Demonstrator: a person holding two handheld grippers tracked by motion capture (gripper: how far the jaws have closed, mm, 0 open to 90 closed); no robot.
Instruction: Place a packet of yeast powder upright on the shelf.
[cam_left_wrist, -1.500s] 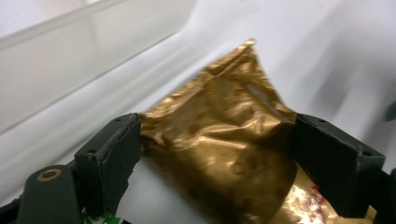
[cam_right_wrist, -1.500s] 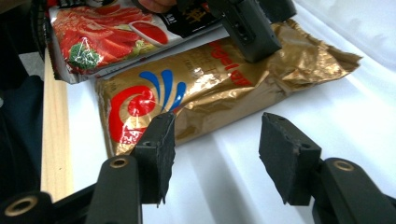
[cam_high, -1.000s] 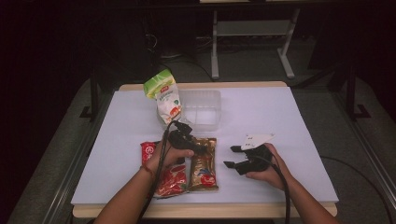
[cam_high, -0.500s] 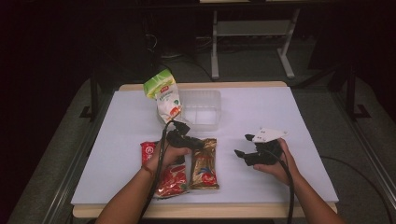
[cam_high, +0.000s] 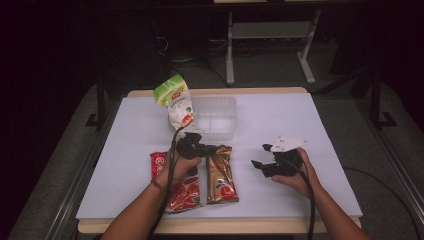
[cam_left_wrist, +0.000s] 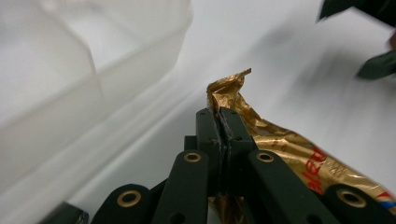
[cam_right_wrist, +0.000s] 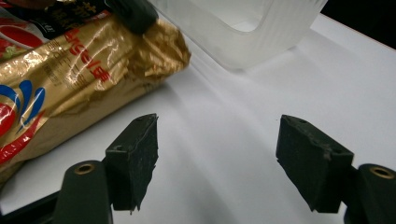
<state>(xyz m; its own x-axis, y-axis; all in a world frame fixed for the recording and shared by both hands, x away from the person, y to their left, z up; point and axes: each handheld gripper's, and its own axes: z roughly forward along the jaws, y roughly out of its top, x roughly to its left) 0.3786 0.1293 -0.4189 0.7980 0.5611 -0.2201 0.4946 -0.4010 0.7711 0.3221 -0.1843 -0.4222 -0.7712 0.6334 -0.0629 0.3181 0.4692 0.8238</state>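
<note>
A gold snack packet (cam_high: 220, 176) lies flat near the table's front, beside a red packet (cam_high: 183, 193). My left gripper (cam_high: 211, 148) is at the gold packet's far end. In the left gripper view, the left gripper (cam_left_wrist: 218, 117) is shut on the crinkled top edge of the gold packet (cam_left_wrist: 285, 151). My right gripper (cam_high: 261, 156) hovers to the right of the packet, open, with its jaws pointing left. In the right gripper view, the right gripper (cam_right_wrist: 217, 144) holds nothing, and the gold packet (cam_right_wrist: 70, 84) lies ahead at the left.
A clear plastic container (cam_high: 216, 118) stands behind the packets, close to the left gripper, and appears again as the container (cam_left_wrist: 70, 70) and the container (cam_right_wrist: 243, 28). A green and white pouch (cam_high: 178, 102) leans at its left side. The white table top (cam_high: 320, 125) is bare at the right.
The right hand has risen a little and turned its gripper so that the jaws face the gold packet. The left gripper has shifted slightly toward me at the packet's top end.
</note>
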